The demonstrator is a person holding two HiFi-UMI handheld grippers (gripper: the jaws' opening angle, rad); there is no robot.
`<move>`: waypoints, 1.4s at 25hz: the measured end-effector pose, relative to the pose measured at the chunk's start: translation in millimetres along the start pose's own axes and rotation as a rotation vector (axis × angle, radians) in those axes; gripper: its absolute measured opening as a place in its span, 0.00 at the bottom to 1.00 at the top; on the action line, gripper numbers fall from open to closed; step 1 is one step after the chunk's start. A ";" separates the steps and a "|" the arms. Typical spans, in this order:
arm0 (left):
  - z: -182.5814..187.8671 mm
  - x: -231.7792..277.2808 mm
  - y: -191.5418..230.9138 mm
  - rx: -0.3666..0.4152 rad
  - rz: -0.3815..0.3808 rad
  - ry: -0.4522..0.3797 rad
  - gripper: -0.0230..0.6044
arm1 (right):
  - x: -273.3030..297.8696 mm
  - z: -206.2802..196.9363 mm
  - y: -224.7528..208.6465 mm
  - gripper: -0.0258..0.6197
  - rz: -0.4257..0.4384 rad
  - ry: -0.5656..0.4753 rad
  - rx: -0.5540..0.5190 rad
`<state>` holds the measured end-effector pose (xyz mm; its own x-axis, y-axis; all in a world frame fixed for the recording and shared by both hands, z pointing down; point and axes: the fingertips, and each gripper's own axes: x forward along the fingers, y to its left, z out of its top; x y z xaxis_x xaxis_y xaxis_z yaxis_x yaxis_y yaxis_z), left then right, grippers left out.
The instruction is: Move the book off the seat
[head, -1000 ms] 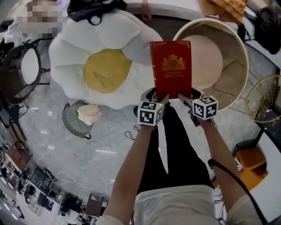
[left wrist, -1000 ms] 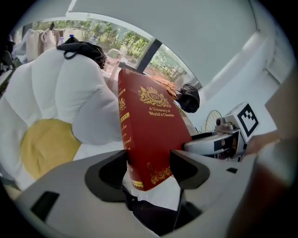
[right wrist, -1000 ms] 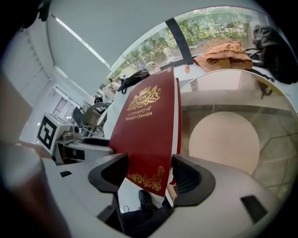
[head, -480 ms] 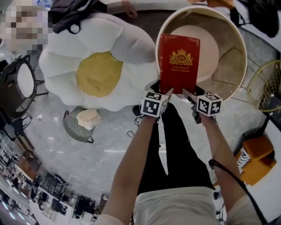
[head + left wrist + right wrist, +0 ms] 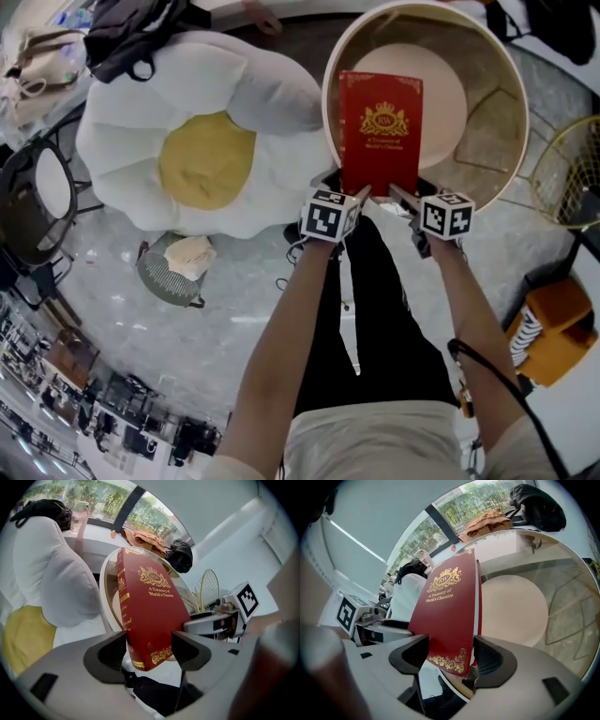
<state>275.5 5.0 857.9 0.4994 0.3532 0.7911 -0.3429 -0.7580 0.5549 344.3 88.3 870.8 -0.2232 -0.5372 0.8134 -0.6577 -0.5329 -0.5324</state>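
Book (image 5: 380, 131) has moved over the round tub (image 5: 487, 141).

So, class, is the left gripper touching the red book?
Touching. The left gripper view shows the left gripper with both jaws pressed against the lower corner of the book, no gap on either side.

We read one title, on the red book

On the front cover of the book (image 5: 150, 620) we read, in gold letters, "A Treasury of World's Classics". It is set just under a gold crest (image 5: 151, 576) that carries the letters "RW". We see more gold print running down the spine (image 5: 123, 599), but it is too slanted and small for us to read.
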 end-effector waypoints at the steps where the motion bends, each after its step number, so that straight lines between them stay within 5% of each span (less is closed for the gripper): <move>1: -2.6 0.9 -1.4 -0.003 -0.007 0.015 0.50 | 0.0 -0.6 -0.8 0.52 -0.004 0.002 -0.002; 6: -15.6 -1.2 -4.1 -0.040 -0.015 0.057 0.52 | -6.3 -1.8 -6.1 0.52 -0.048 -0.001 -0.034; 14: -8.6 -58.0 2.8 0.029 0.028 -0.022 0.51 | -55.8 29.7 10.5 0.52 -0.113 -0.177 -0.061; 17: -3.3 -97.0 -3.4 0.106 0.028 -0.067 0.48 | -85.7 39.3 42.1 0.51 -0.093 -0.256 -0.082; 26: -16.6 -254.7 -66.7 0.243 -0.003 -0.236 0.28 | -200.6 29.6 175.2 0.16 -0.001 -0.453 -0.149; 31: -44.6 -337.2 -115.1 0.302 -0.078 -0.275 0.15 | -267.4 11.0 255.9 0.13 0.163 -0.527 -0.073; 35: -61.1 -399.1 -147.1 0.358 -0.109 -0.301 0.09 | -321.3 -2.3 317.0 0.13 0.202 -0.570 -0.137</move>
<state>78.0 9.1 476.2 0.7436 0.3071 0.5939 -0.0061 -0.8851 0.4653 205.9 93.4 441.2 0.0421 -0.9035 0.4265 -0.7374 -0.3162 -0.5969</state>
